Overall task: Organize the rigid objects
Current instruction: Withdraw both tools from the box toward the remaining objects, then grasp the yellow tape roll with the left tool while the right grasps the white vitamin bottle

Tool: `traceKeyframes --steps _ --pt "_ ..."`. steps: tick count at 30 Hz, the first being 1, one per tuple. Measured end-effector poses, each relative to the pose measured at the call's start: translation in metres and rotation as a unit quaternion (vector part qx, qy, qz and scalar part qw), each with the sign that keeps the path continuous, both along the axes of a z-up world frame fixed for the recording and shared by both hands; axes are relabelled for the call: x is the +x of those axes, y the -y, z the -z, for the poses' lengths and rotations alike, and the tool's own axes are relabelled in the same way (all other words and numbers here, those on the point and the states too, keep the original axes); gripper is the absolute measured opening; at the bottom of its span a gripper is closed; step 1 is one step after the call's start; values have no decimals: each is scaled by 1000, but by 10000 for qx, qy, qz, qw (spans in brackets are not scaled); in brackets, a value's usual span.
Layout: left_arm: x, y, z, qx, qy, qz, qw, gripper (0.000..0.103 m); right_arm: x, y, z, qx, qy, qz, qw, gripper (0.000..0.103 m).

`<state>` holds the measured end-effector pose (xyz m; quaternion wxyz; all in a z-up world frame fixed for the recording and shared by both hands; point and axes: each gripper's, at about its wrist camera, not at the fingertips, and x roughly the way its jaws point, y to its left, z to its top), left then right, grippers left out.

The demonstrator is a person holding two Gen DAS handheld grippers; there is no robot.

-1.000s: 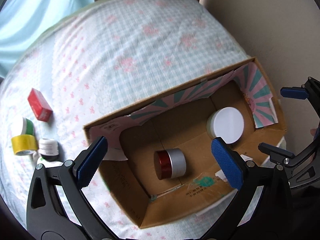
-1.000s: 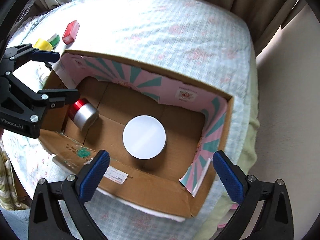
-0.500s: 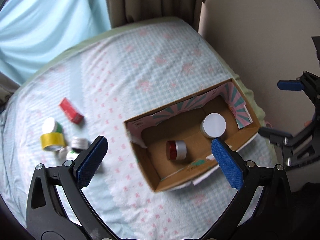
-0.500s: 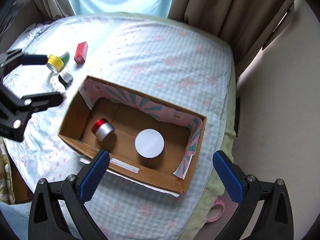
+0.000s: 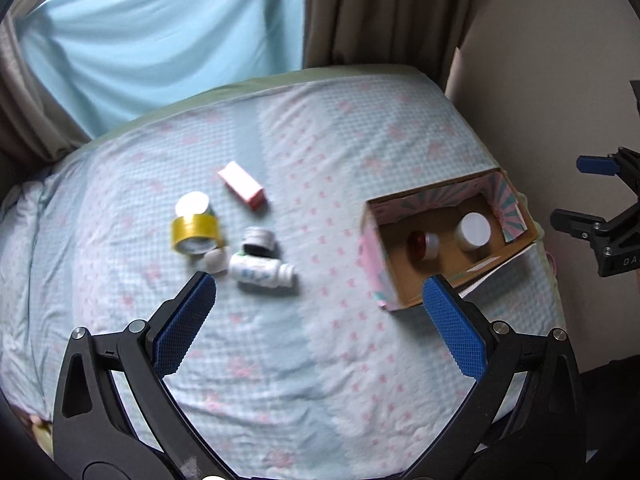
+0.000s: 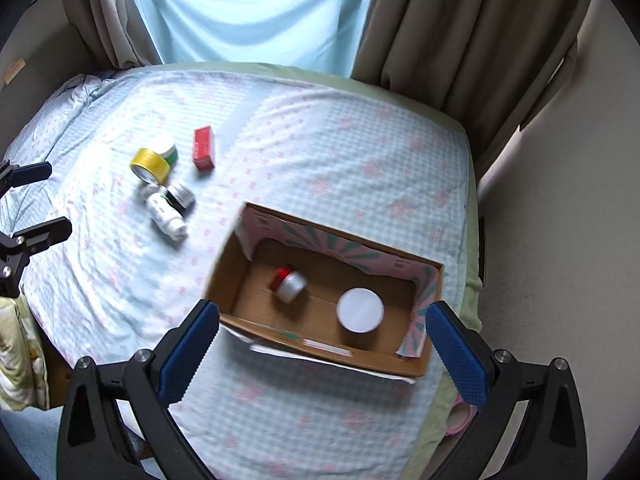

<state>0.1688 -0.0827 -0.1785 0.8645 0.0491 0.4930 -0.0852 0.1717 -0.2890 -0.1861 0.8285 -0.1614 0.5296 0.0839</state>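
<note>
An open cardboard box (image 6: 296,340) (image 5: 520,240) lies on the bed. Inside it are a red-capped silver jar (image 6: 289,282) (image 5: 423,243) on its side and a white round jar (image 6: 360,310) (image 5: 474,229). Left of the box on the sheet lie a red box (image 6: 203,148) (image 5: 242,185), a yellow tape roll (image 6: 149,165) (image 5: 196,233), a green-and-white roll (image 6: 167,148), a small dark jar (image 6: 181,196) (image 5: 259,241) and a white bottle (image 6: 166,216) (image 5: 262,271). My left gripper (image 5: 318,312) is open and empty, high above the bed. My right gripper (image 6: 322,336) is open and empty, high above the box.
The bed has a pale blue checked sheet (image 5: 320,360). Brown curtains (image 6: 460,32) and a light blue curtain (image 6: 256,8) hang behind it. A wall (image 5: 560,60) runs along the right of the bed. A pink object (image 6: 460,416) lies beside the bed's right edge.
Both grippers have risen well away from the box, which now looks much smaller. The left view has swung left so the loose items sit between its fingers. Nothing was picked up.
</note>
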Motion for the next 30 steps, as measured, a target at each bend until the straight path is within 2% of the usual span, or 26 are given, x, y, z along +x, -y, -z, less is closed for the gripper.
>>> traceKeyframes --steps 6,14,17,19,24,30 --pt "4 -94 -2 -148 -189 -291 9993 103 -4 -84 -16 281 122 11 9995 103" --pt "58 -196 12 -357 -663 -344 9966 103 16 -185 4 805 -44 -202 9965 103" --pt "89 -218 29 -434 -916 -366 9942 103 30 -213 22 877 -191 -333 9954 103" --pt "112 -230 44 -615 -1138 -450 9906 103 41 -228 37 872 -311 -452 9947 103" --pt "163 -248 90 -1037 -1659 -696 9782 103 72 -251 85 655 -664 -812 9923 103" --pt "213 -247 155 -1368 -2304 -1000 9582 103 101 -267 162 -87 -1065 -1550 9821 103"
